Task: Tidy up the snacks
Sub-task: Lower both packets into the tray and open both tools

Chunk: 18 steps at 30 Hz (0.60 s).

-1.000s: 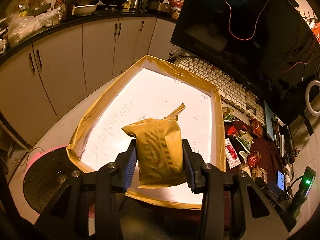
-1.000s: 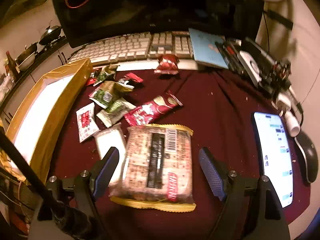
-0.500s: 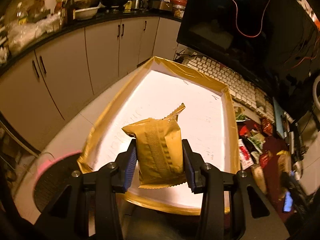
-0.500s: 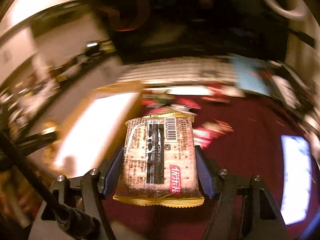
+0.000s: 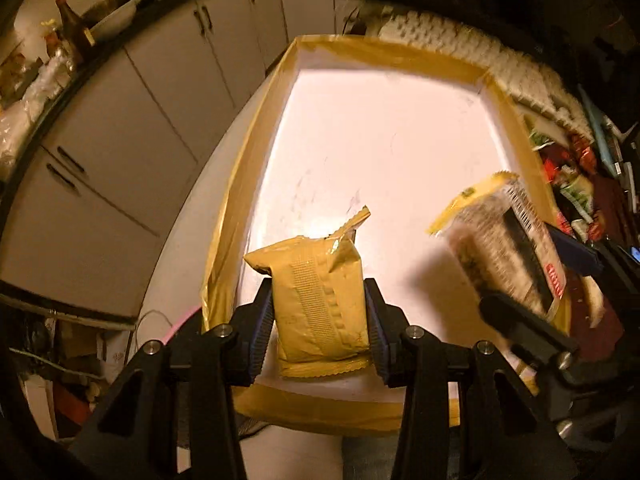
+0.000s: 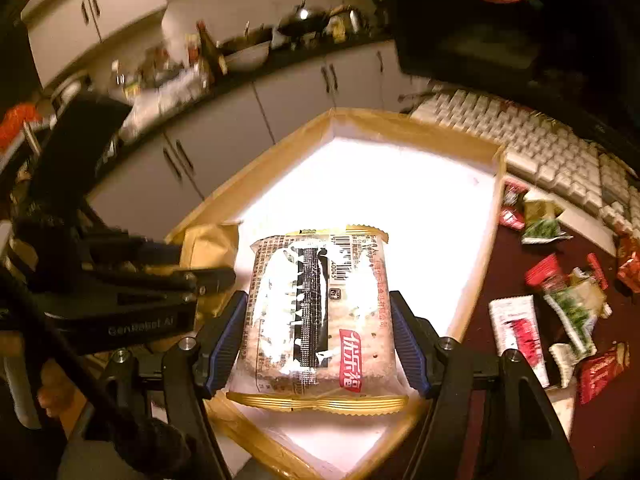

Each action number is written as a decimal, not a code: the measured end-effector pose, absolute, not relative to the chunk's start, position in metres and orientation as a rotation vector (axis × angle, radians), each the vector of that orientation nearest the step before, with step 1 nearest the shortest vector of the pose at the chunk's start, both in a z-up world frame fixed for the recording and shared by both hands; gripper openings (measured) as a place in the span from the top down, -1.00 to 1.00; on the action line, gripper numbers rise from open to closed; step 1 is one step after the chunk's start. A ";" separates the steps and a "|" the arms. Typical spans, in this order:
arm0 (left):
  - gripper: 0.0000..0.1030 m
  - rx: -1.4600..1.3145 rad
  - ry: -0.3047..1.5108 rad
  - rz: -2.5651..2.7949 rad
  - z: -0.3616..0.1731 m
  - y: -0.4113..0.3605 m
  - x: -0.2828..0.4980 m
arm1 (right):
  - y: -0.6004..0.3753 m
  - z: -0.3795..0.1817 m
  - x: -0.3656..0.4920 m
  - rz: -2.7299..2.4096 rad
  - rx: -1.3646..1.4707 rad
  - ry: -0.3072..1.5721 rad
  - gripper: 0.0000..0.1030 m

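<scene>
Change since earlier frame: we see that the right gripper has carried its cracker packet off the dark red table mat to a place above the tray; its jaws have just been closing and now clamp the packet from both sides.
Right gripper: we find its blue ribbed pads pressed against the long edges of the clear-wrapped rectangular cracker packet with yellow crimped ends and a red label; the barcode end points away from the camera.
Left gripper: we see it closed on a plain mustard-yellow foil snack pouch with a serrated top seal, held upright between the pads.
Tray: we note a shallow white-floored rectangular box lid with tan taped walls; both held packets hang over its floor, the pouch near the front left corner, the cracker packet toward the right wall.
Loose snacks: we count several small red, green and white sachets lying on the mat, to the right of the tray.
Surroundings: we see a white keyboard behind the tray and sachets, a dark monitor above it, and pale kitchen cabinets to the left.
</scene>
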<state>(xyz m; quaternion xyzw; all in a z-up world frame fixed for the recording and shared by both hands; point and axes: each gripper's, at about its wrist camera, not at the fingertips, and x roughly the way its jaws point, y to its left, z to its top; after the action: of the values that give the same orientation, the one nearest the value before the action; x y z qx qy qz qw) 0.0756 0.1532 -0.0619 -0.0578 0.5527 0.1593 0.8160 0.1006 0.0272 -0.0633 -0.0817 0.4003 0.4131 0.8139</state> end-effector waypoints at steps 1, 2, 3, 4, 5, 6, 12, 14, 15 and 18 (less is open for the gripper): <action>0.14 -0.115 1.184 0.344 -0.064 0.154 0.076 | 0.030 -0.066 0.101 0.861 -0.198 0.859 -0.33; 0.14 -0.116 1.197 0.341 -0.067 0.155 0.076 | 0.030 -0.068 0.102 0.856 -0.211 0.865 -0.33; 0.13 -0.123 1.207 0.334 -0.069 0.155 0.077 | 0.032 -0.069 0.101 0.854 -0.218 0.871 -0.33; 0.13 -0.132 1.211 0.327 -0.071 0.157 0.078 | 0.034 -0.070 0.100 0.849 -0.222 0.881 -0.33; 0.11 -0.139 1.213 0.326 -0.072 0.157 0.078 | 0.035 -0.071 0.101 0.843 -0.230 0.891 -0.34; 0.10 -0.144 1.210 0.327 -0.072 0.158 0.078 | 0.040 -0.074 0.101 0.839 -0.247 0.896 -0.34; -0.11 -0.236 1.154 0.282 -0.070 0.167 0.068 | 0.031 -0.065 0.100 0.860 -0.214 0.856 -0.41; -0.19 -0.289 1.051 0.302 -0.056 0.170 0.057 | 0.007 -0.049 0.100 0.879 -0.096 0.810 -0.44; -0.34 -0.310 0.988 0.324 -0.048 0.169 0.050 | -0.009 -0.041 0.095 0.906 -0.027 0.784 -0.46; -0.61 -0.320 0.769 0.394 -0.019 0.140 0.020 | -0.057 -0.023 0.079 0.974 0.131 0.710 -0.51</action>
<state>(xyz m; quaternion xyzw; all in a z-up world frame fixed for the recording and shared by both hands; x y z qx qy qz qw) 0.0201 0.1397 -0.0188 -0.1546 0.3713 0.1899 0.8956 0.0787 -0.0572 -0.0232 0.0618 0.3338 0.4577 0.8218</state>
